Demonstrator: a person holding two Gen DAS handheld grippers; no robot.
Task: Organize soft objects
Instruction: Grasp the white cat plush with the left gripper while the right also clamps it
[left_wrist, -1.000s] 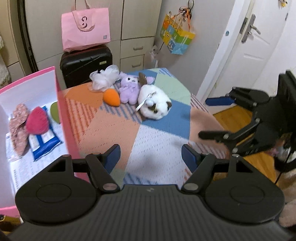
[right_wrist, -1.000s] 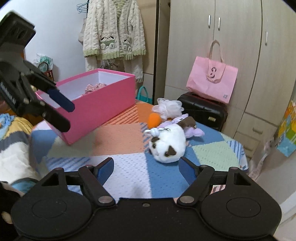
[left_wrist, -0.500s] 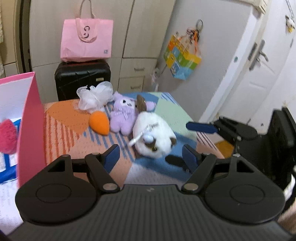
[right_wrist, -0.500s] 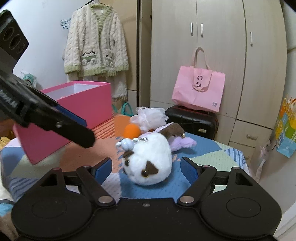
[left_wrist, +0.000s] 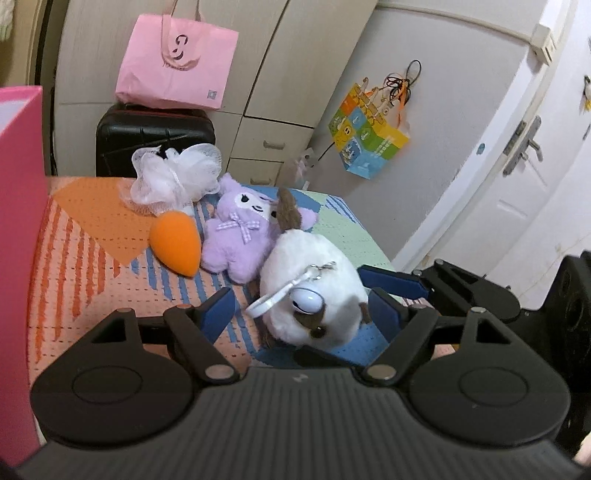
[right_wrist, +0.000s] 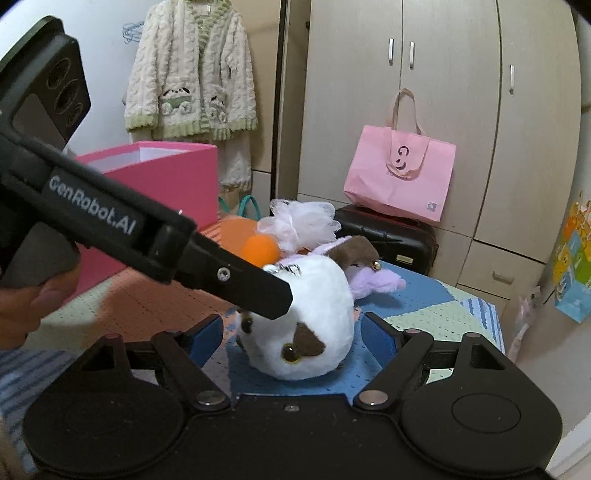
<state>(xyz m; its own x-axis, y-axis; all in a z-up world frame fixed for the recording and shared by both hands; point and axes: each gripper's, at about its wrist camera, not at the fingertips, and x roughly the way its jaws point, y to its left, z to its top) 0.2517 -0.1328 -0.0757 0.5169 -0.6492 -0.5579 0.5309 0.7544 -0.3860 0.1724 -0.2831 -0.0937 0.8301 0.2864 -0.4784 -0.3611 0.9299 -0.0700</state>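
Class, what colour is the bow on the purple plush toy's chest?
The bow on the purple plush toy is lilac-and-white checked, clearest in the left wrist view.

Both grippers (left_wrist: 303, 314) (right_wrist: 291, 332) (fingers spread) converge.

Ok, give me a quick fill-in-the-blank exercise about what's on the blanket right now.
1. The white plush lies between the open fingers of ____ claws.
2. Touching the purple plush on its left in the left wrist view is an ____ sponge.
3. The mesh pouf behind them is ____ in colour.
4. On the black suitcase stands a ____ tote bag.

Missing words: both; orange; white; pink
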